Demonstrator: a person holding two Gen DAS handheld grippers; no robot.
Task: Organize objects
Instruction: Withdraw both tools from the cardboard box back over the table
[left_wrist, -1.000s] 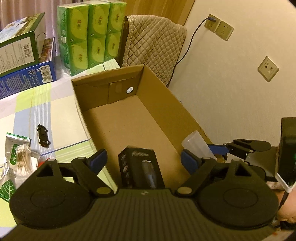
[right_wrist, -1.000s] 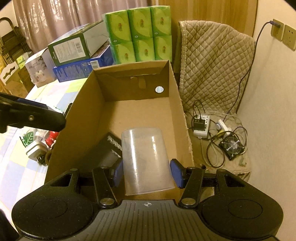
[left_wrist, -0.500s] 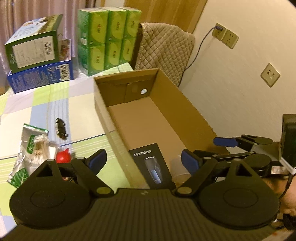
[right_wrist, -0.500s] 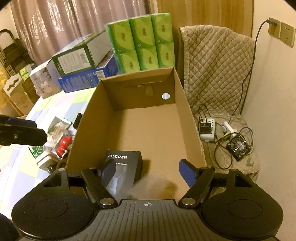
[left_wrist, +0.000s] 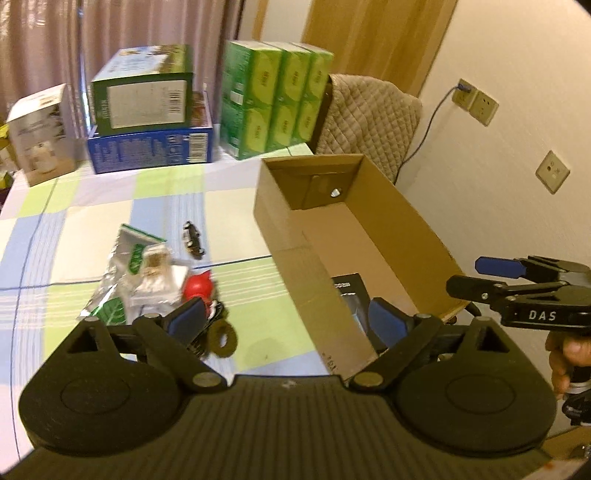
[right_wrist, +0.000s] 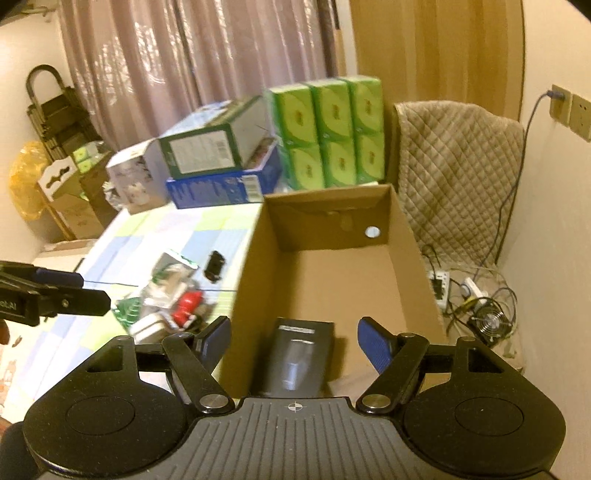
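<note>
- Both tongs are spread wide and empty: the left gripper (left_wrist: 284, 317) straddles the near wall of the cardboard box (left_wrist: 295, 266), and the right gripper (right_wrist: 293, 341) hangs above the box's near end.
- Directly below the right gripper, a black carton (right_wrist: 295, 354) lies on the box floor.
- Loose items wait just beyond the left gripper's left finger: a foil packet (left_wrist: 122, 273), a red toy (left_wrist: 199, 286), a toy car (left_wrist: 192, 239).
- Judged step: between placements; next, the left gripper should swing left and close on one item.
</note>
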